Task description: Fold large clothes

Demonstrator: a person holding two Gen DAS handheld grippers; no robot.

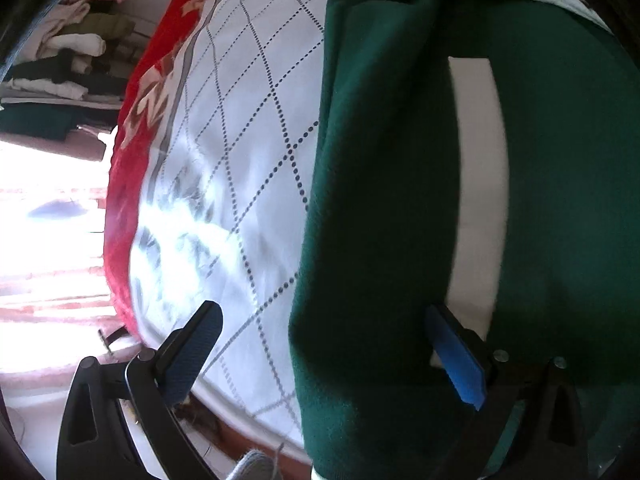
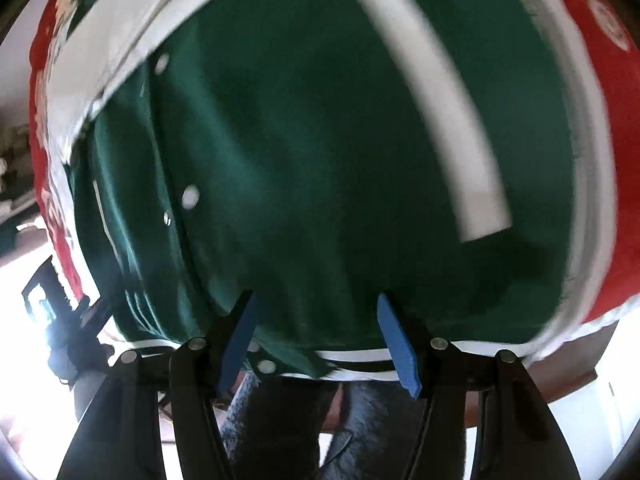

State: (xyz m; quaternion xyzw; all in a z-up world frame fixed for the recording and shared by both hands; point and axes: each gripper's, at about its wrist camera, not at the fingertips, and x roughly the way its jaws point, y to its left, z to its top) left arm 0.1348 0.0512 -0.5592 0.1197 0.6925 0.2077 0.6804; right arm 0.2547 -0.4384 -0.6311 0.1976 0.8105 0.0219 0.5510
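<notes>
Green jacket (image 2: 312, 152) lies flat on bed (image 1: 248, 160), unfolded. Left gripper (image 1: 324, 354) and right gripper (image 2: 318, 342) both spread wide, holding nothing; folding all ahead.

Dark green jacket (image 1: 400, 200) with white stripe, white dotted-diamond sheet (image 1: 256, 128), red blanket (image 1: 120, 200)

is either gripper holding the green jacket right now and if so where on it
Neither. The left gripper and right gripper are both open over the green jacket, the right one at its striped hem.
</notes>
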